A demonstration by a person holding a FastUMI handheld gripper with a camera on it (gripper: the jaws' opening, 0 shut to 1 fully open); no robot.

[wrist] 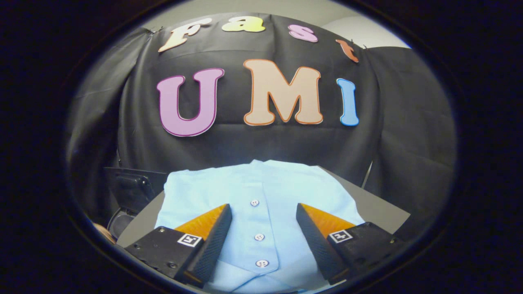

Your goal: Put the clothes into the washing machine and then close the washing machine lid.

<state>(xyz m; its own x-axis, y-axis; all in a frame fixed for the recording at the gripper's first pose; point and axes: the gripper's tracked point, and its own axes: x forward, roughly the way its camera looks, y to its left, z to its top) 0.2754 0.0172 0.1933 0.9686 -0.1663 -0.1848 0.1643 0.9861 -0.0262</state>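
Hovering over the folded pale-blue buttoned cotton shirt (pixel 261 196) on the grey tabletop (pixel 376 208), gripper (pixel 264 212) spread wide, both fingers (pixel 216 232) straddling the placket's 3 white buttons (pixel 259 237), gripping nothing. Risky from here: pinching 1 thin layer, unfolding the bundle, snagging a button, trailing fabric off the table.

Folded light-blue button-front shirt (pixel 261 196): near hem cut off below fingers (pixel 215 232), which hide parts of both halves. Grey worktop (pixel 378 208) mostly covered by shirt. Dark object (pixel 130 190) beyond worktop's left corner, unidentifiable.
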